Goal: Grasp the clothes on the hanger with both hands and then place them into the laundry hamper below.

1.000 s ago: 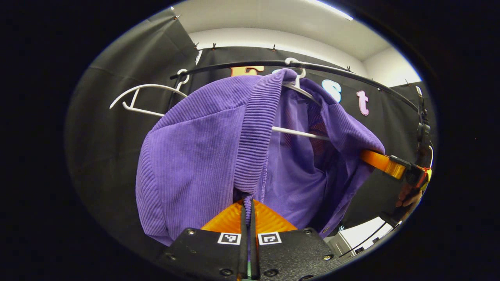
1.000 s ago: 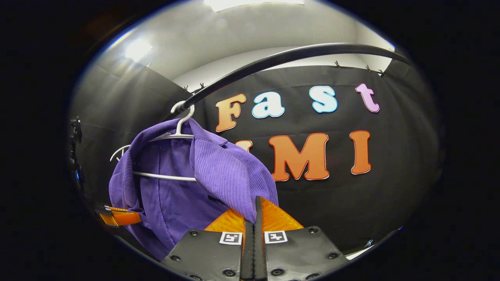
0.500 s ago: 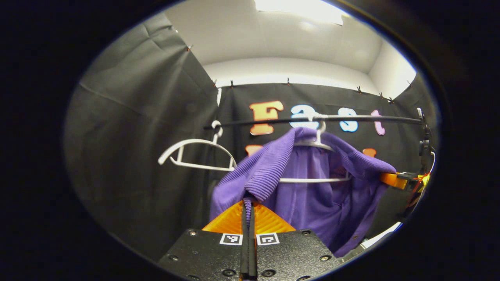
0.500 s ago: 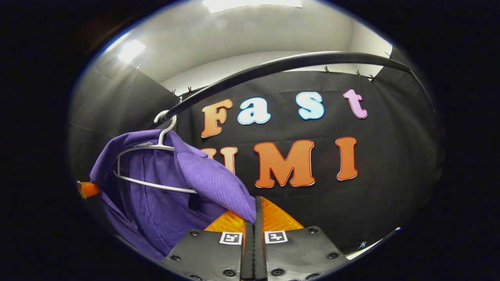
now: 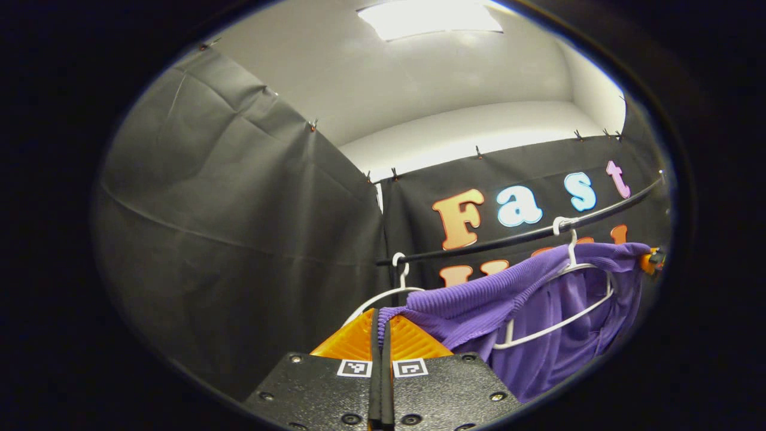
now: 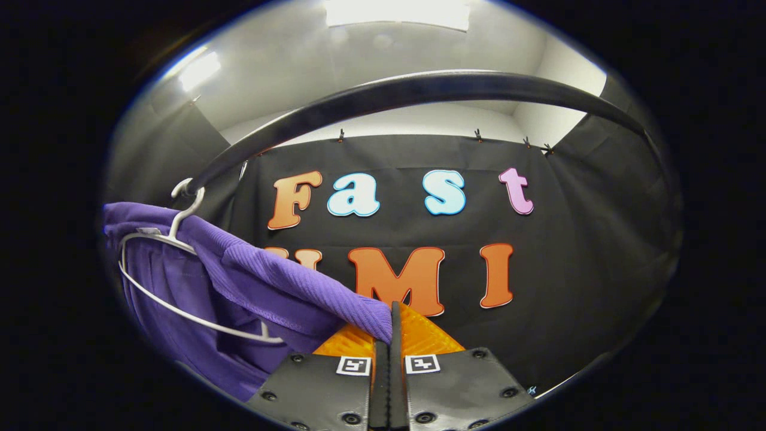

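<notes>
A purple ribbed garment [image 5: 538, 299] hangs on a white hanger [image 5: 562, 323] hooked over the black rail [image 5: 526, 234]. It is stretched sideways between the two grippers. My left gripper [image 5: 380, 317] is shut on one edge of the cloth, which runs off to the right. At the far right edge sits the other gripper [image 5: 651, 261], holding the opposite side. In the right gripper view, my right gripper [image 6: 392, 312] is shut on the garment [image 6: 251, 281], which stretches left to the hanger [image 6: 179, 302] under the rail [image 6: 419, 90].
An empty white hanger [image 5: 392, 292] hangs on the rail just left of the garment, close above my left gripper. Black cloth walls close in the back and the left side. The rail curves close overhead in the right gripper view.
Both grippers have pulled away from the hanger to opposite sides, still holding the cloth. The garment is drawn out wide and flatter, and the hanger looks farther off in both views.
</notes>
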